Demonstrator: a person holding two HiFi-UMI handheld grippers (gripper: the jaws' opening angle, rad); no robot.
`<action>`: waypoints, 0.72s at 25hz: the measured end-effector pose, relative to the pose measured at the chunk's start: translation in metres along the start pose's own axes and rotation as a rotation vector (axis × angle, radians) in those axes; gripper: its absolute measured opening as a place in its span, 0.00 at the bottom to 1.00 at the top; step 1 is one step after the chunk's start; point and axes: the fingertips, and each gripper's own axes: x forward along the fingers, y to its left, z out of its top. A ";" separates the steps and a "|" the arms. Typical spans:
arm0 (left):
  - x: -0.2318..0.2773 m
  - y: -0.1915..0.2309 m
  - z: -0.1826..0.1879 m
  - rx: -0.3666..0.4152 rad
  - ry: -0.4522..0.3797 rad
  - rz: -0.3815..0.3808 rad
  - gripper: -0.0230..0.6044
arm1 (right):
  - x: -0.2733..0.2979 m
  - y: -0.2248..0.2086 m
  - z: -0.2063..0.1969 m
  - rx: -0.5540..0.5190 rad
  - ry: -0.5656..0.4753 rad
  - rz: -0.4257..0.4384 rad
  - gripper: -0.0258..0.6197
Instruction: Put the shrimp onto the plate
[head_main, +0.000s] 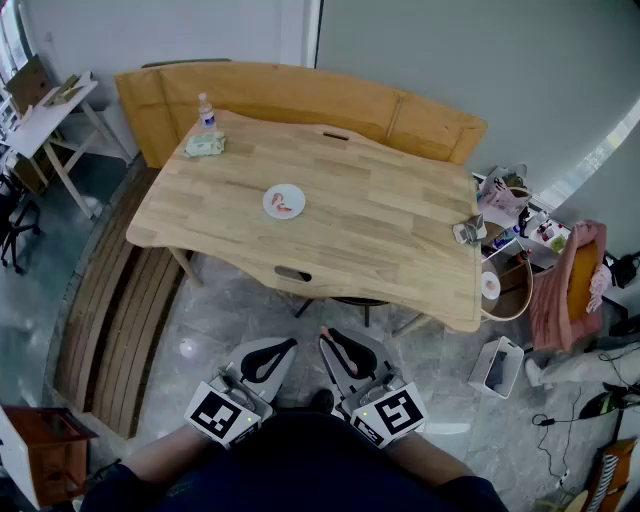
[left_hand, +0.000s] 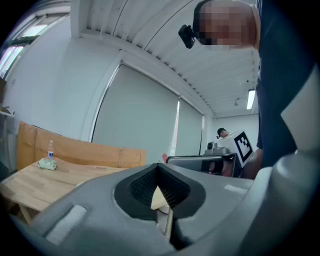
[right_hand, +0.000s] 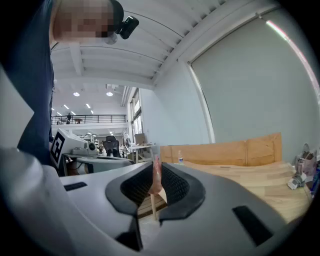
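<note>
A small white plate (head_main: 270, 199) lies mid-table on the wooden table (head_main: 390, 235), with a pink shrimp (head_main: 287, 207) on it. Both grippers hang low by my body, well short of the table's near edge. My right gripper (head_main: 326, 336) is shut on a second pink shrimp (right_hand: 156, 177), pinched upright between its pads; only a red tip of this shrimp shows in the head view. My left gripper (head_main: 288, 346) is shut with nothing in it (left_hand: 163, 199). In the left gripper view the right gripper's marker cube (left_hand: 241, 144) shows beside it.
A water bottle (head_main: 206, 109) and a green wipes pack (head_main: 204, 146) stand at the table's far left corner. A small grey object (head_main: 467, 232) sits at its right edge. A wooden bench back (head_main: 300, 93) runs behind, slatted boards (head_main: 110, 320) lie left, and a white bin (head_main: 497, 366) stands right.
</note>
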 end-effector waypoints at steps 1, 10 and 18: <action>0.000 0.000 0.000 0.001 -0.001 -0.001 0.04 | 0.000 0.001 0.000 0.000 0.000 0.001 0.13; 0.002 0.001 0.001 0.005 -0.003 0.003 0.04 | 0.002 -0.001 0.000 -0.002 0.002 0.007 0.13; 0.008 -0.002 0.000 0.004 0.002 0.015 0.04 | 0.003 -0.003 -0.003 0.026 0.005 0.044 0.13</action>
